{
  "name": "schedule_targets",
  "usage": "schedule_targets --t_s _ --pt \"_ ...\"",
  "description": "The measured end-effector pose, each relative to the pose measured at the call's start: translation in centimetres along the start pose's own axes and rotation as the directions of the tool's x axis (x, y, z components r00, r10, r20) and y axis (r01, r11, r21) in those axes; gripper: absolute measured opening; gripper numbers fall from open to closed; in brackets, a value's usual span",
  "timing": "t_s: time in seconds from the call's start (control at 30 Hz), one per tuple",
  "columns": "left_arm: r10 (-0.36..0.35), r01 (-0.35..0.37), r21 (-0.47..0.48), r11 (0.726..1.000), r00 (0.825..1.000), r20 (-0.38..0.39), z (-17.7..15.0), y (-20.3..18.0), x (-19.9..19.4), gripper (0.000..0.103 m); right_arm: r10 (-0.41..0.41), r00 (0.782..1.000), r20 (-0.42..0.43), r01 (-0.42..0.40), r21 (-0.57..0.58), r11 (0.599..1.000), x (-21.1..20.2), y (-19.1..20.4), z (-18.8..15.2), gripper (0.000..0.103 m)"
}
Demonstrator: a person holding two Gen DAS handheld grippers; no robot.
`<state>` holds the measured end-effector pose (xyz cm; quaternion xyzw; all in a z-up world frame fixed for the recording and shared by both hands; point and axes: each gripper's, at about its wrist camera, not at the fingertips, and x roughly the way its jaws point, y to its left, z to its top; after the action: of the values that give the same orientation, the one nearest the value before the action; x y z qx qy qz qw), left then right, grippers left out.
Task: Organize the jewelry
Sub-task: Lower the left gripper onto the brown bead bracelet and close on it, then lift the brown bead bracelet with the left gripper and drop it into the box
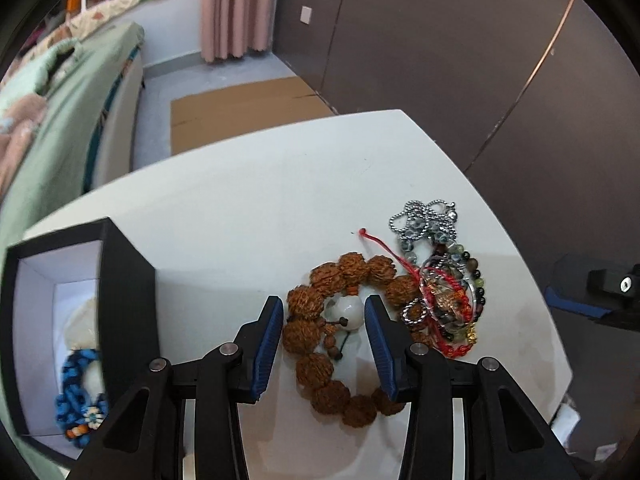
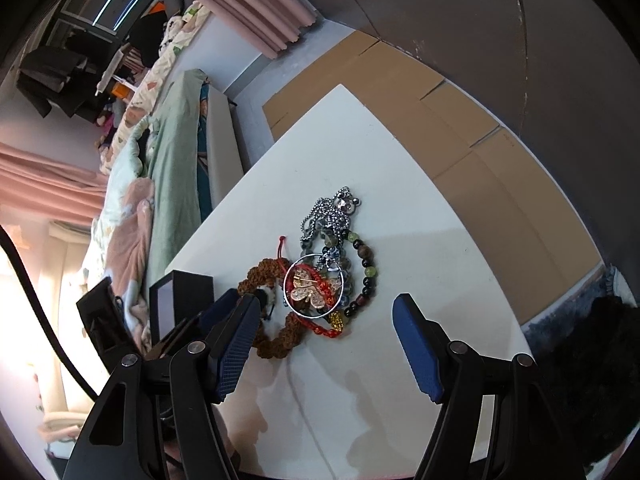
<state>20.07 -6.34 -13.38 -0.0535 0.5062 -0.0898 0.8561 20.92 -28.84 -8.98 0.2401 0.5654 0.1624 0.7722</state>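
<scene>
A brown walnut-bead bracelet [image 1: 316,360] with a white bead [image 1: 347,311] lies on the white table [image 1: 240,220]. My left gripper [image 1: 324,312] is open, its jaws on either side of the white bead, just above the bracelet. To the right lies a tangle of a red cord bracelet [image 1: 452,320], a silver chain [image 1: 424,220] and a dark bead bracelet [image 1: 476,276]. A black box [image 1: 124,272] at left holds a blue bracelet [image 1: 80,392]. My right gripper [image 2: 324,316] is open above the table, near the pile with a butterfly brooch [image 2: 308,294].
The table's far edge [image 1: 280,128] drops to a floor with flat cardboard [image 1: 240,108]. A bed with green bedding [image 1: 60,120] stands at left. A dark wall [image 1: 440,40] is behind. The other gripper's body [image 1: 608,284] shows at right.
</scene>
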Motion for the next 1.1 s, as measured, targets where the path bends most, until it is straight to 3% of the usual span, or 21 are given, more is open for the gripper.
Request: schedule_targets --t_s 0.1,0.17,0.27,0.5,0.73,1.0,1.1 --pt "-0.004 0.004 0.009 1.000 1.000 -0.005 -0.1 -0.1 -0.1 0.044 -0.010 1.000 -0.015 0.010 -0.012 1.000 0.7 0.4 0.0 0.070" --pt "-0.015 0.015 -0.001 1.000 1.000 -0.022 -0.3 0.0 0.2 0.036 -0.011 1.000 -0.025 0.010 -0.025 1.000 1.1 0.9 -0.1 0.070" --pt "-0.050 0.049 -0.035 0.998 0.998 -0.026 -0.2 0.6 0.1 0.033 -0.022 0.999 -0.038 0.020 -0.043 0.999 1.9 1.5 -0.2 0.070" --pt "-0.088 0.086 -0.070 0.994 0.996 -0.023 -0.1 1.1 -0.3 0.025 -0.091 0.995 -0.045 0.088 -0.072 0.994 3.5 2.5 -0.2 0.070" --pt "-0.137 0.135 -0.089 0.987 0.990 -0.018 -0.1 1.6 -0.8 0.025 -0.155 0.987 -0.046 0.150 -0.096 0.984 4.9 3.1 0.2 0.070" --pt "-0.159 0.157 -0.099 0.983 0.987 -0.017 0.0 2.0 -1.0 0.025 -0.167 0.984 -0.059 0.160 -0.113 0.981 6.1 3.7 0.5 0.070" --pt "-0.160 0.157 -0.099 0.983 0.987 -0.017 0.0 2.0 -1.0 0.025 -0.192 0.979 -0.062 0.184 -0.121 0.975 6.5 3.6 0.7 0.066"
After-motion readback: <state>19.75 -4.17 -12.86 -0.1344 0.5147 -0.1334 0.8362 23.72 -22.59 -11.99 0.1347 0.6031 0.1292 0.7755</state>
